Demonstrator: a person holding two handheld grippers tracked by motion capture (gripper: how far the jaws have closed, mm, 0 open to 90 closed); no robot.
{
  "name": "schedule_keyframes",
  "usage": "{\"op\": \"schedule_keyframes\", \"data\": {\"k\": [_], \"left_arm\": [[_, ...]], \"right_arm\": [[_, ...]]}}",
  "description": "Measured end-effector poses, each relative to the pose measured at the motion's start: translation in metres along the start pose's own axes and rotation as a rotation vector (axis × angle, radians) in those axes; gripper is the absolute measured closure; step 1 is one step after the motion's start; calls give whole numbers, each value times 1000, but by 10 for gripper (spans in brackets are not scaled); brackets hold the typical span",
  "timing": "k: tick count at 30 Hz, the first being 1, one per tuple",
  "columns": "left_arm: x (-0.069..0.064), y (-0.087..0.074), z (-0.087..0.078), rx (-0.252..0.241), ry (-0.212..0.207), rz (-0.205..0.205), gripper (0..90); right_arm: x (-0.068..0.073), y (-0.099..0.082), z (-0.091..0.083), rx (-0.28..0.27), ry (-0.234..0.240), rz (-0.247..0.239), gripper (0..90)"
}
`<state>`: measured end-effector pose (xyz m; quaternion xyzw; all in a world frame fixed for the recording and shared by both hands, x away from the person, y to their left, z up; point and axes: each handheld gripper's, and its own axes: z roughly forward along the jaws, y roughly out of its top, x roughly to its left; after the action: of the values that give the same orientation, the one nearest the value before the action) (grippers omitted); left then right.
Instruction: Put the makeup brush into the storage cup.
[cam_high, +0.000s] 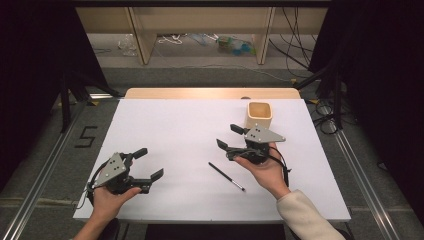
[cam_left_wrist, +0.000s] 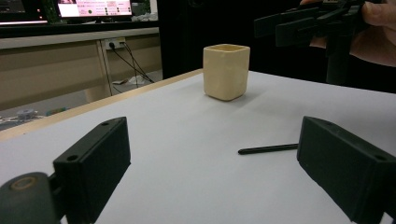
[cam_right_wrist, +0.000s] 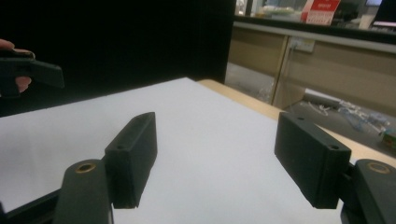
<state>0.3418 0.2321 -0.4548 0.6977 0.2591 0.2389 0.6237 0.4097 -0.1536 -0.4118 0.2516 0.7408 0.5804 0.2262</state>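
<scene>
Pen (cam_high: 226, 176) lies flat on the white surface (cam_high: 175, 130), slanted, between the two hands and nearer the right one; cream cup (cam_high: 259, 116) stands upright well behind it, toward the far right corner. Right tool (cam_high: 231, 137) hovers above the surface btwn pen and cup, jaws apart, nothing in them; left tool (cam_high: 149, 163) sits low at the near left, jaws also apart and empty, pointing at the pen and cup.

Risks, as I judge them: pen is thin and round, so a pad coming down slightly off-centre could roll it away or flick it toward the near edge; pinching near the tip (silver end, prob. the nib, hard to tell at this res.) might pivot it out of the grip; if the pen goes to the cup, a tilted entry could clip the rim and tip it.
</scene>
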Motion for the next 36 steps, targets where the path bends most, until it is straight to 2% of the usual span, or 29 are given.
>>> {"op": "schedule_keyframes", "data": {"k": [3, 5, 6, 10, 12, 15, 16, 17, 20, 22, 23, 25, 26, 31, 33, 35, 36], "left_arm": [[0, 0, 0, 0, -1, 1, 95], [0, 0, 0, 0, -1, 1, 95], [0, 0, 0, 1, 0, 1, 95], [0, 0, 0, 4, 0, 0, 95], [0, -1, 0, 5, 0, -2, 95], [0, -1, 1, 6, 0, -1, 95], [0, -1, 0, 6, -1, -1, 96], [0, -1, 0, 6, -1, -1, 96], [0, -1, 1, 8, -2, -1, 96], [0, -1, 1, 9, -4, 1, 96], [0, -1, 1, 11, -4, 2, 96], [0, -1, 1, 10, -4, 1, 96], [0, -1, 1, 10, -4, 1, 96], [0, -1, 1, 11, -6, 2, 96], [0, -1, 1, 12, -6, 2, 96], [0, -1, 1, 9, -6, 1, 96], [0, -1, 1, 10, -6, 2, 96]], "right_arm": [[0, 4, 1, 51, 10, -5, 333], [-1, 8, 2, 92, -10, -23, 339], [-2, 10, 2, 114, -4, -18, 343], [-4, 16, 5, 227, 10, -17, 359], [-6, 19, 7, 332, 14, -21, 376], [-8, 17, 13, 519, 58, -17, 375], [-7, 15, 16, 538, 52, -13, 383], [-7, 14, 18, 612, 62, 6, 385], [-4, 9, 23, 752, 79, 15, 425], [-1, 6, 27, 843, 110, 43, 431], [1, 4, 28, 876, 128, 38, 453], [3, 0, 32, 903, 133, 53, 486], [4, -1, 33, 942, 138, 60, 487], [10, -8, 40, 1074, 150, 24, 545], [13, -9, 44, 1120, 146, 30, 560], [14, -12, 47, 1142, 149, 5, 554], [16, -13, 49, 1152, 152, 22, 551]]}}
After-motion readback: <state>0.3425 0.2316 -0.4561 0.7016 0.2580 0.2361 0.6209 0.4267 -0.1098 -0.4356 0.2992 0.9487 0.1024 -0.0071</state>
